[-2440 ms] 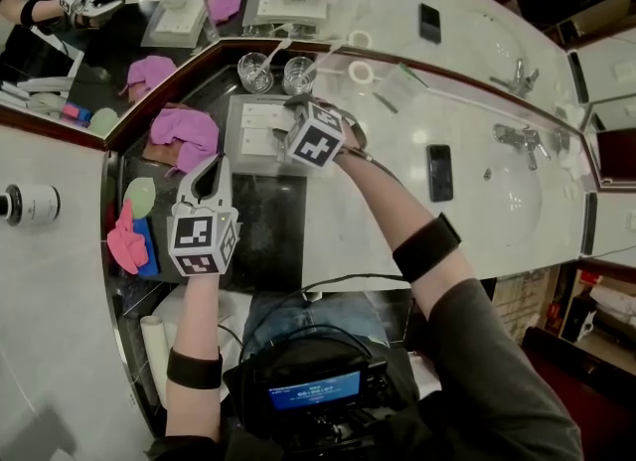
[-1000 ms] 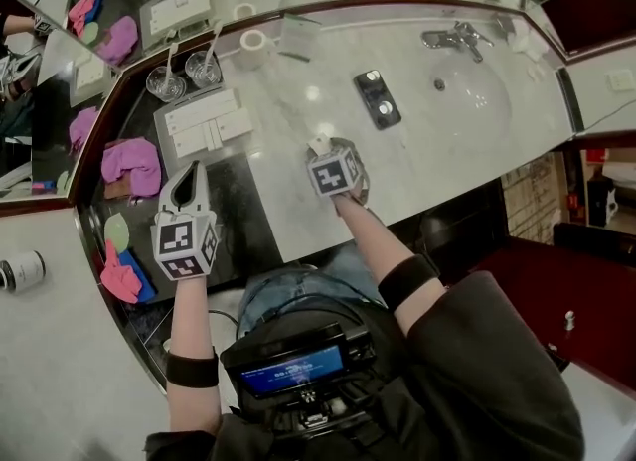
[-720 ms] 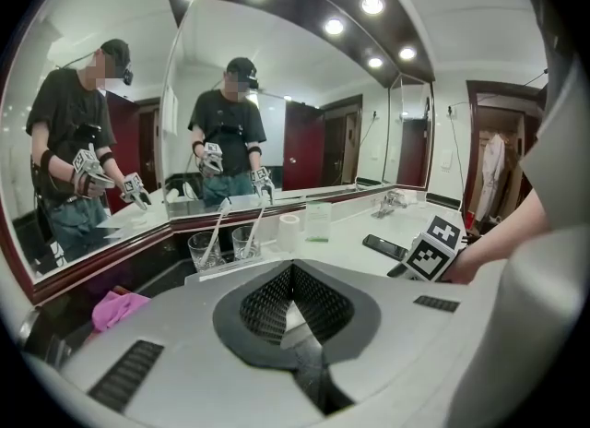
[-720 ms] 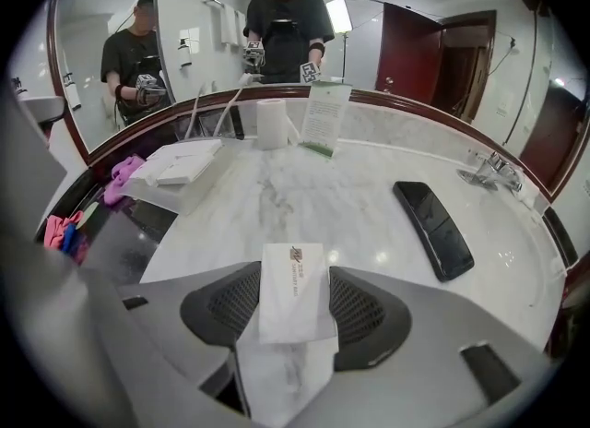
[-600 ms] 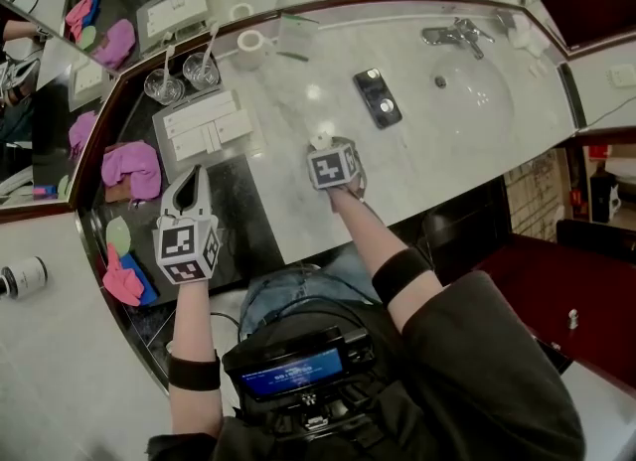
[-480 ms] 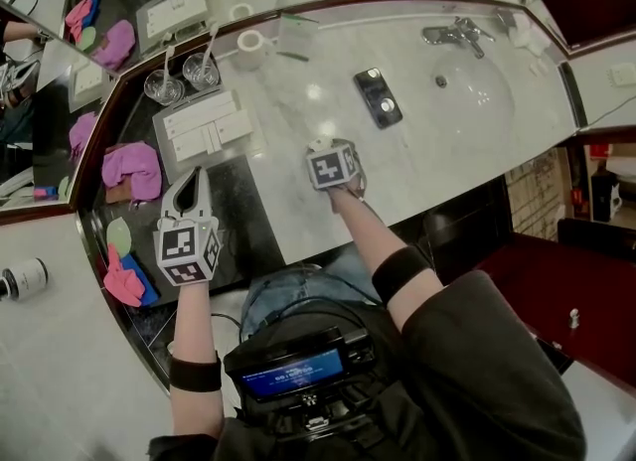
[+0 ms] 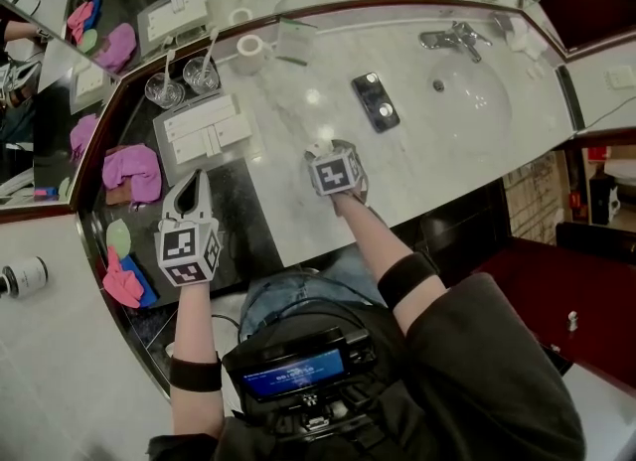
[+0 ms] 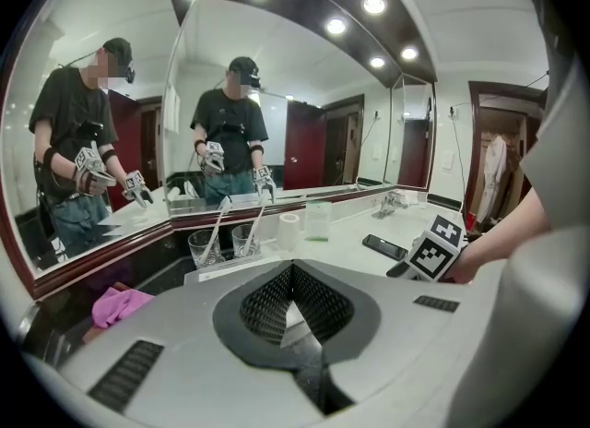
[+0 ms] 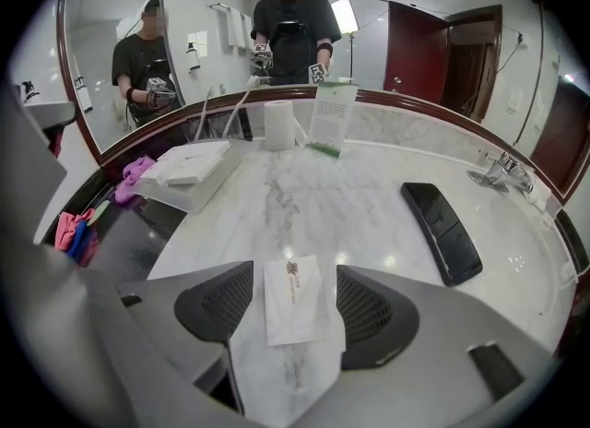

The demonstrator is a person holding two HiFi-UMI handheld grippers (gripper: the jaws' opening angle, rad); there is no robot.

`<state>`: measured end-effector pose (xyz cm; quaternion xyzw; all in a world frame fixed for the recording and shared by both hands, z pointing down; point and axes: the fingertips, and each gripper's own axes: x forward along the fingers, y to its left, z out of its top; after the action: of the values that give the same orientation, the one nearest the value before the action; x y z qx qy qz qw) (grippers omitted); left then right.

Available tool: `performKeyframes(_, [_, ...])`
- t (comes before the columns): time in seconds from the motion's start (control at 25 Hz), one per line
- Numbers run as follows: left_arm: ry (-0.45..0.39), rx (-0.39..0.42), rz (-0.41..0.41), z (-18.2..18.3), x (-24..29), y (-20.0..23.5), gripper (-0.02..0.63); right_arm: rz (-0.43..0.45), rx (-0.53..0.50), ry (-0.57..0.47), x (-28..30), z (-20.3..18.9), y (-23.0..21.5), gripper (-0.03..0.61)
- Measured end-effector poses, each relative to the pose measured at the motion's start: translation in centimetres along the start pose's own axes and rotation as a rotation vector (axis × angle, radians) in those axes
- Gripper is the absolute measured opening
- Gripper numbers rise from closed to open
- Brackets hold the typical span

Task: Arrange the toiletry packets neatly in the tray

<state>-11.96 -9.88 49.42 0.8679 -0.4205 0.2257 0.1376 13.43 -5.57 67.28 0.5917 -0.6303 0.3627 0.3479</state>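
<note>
Shifted since the earliest frame: right gripper point(image 9: 295, 275) off the tray point(image 9: 181, 197) and out over the open marble counter point(image 9: 304, 200). Jaws just been opening, now wide apart, neither pad pressing on anything. Flat on the marble between them, one white packet point(image 9: 293, 311), short edge facing away. Small reddish-brown logo and a line of print near its far end, too small to read.

Well apart from that packet, up and to the left in the right gripper view, the white tray with more white packets point(image 9: 194, 166) lying in it side by side.

Beyond the tray, against the mirror point(image 9: 120, 29): two glasses point(image 7: 184, 76), a toothbrush standing in each; beside them a toilet roll point(image 9: 278, 124) and an upright card point(image 9: 330, 120) with green print, not legible.

To the right of the lone packet, a black phone point(image 9: 442, 223) face up on the marble; further right, the tap point(image 9: 498, 172) and basin point(image 7: 467, 96).

Left gripper point(image 8: 291, 279) pressed shut, nothing between the jaws, hanging over the dark stretch of counter in front of the tray, tip aimed toward it. Pink cloth point(image 7: 131, 169) just to its left in the head view.
</note>
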Motion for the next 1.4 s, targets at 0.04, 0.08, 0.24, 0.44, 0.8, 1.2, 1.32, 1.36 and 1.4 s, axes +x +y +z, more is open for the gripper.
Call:
performKeyframes(0.04, [-0.002,0.001,0.001,0.1,-0.1,0.0,0.002,0.001,-0.009,-0.013,-0.5,0.5,-0.1,0.315])
performKeyframes(0.08, [-0.005,0.001,0.002,0.3,-0.2,0.0,0.002,0.008,-0.014,-0.025,-0.9,0.8,0.0,0.309])
performKeyframes(0.24, [-0.02,-0.003,0.009,0.9,-0.8,0.2,0.002,0.088,-0.043,-0.094,-3.0,2.9,1.5,0.252])
performKeyframes(0.44, [-0.047,-0.013,0.023,1.6,-1.7,0.7,0.002,0.207,-0.129,-0.255,-6.3,6.6,4.2,0.126])
performKeyframes(0.8, [-0.076,-0.026,0.064,1.7,-4.3,2.4,0.002,0.404,-0.328,-0.459,-13.6,11.2,10.8,0.005])
performKeyframes(1.2, [-0.085,-0.031,0.092,1.1,-6.9,4.2,0.002,0.496,-0.464,-0.469,-16.5,10.7,15.9,0.006])
performKeyframes(1.32, [-0.08,-0.003,0.085,0.8,-7.2,4.2,0.002,0.507,-0.475,-0.462,-16.4,10.3,16.7,0.006])
performKeyframes(1.36, [-0.079,0.0,0.082,0.6,-7.2,4.3,0.002,0.509,-0.477,-0.46,-16.3,10.3,16.9,0.006])
performKeyframes(1.4, [-0.081,-0.005,0.078,0.4,-7.3,4.3,0.002,0.511,-0.479,-0.457,-16.1,10.2,17.1,0.006])
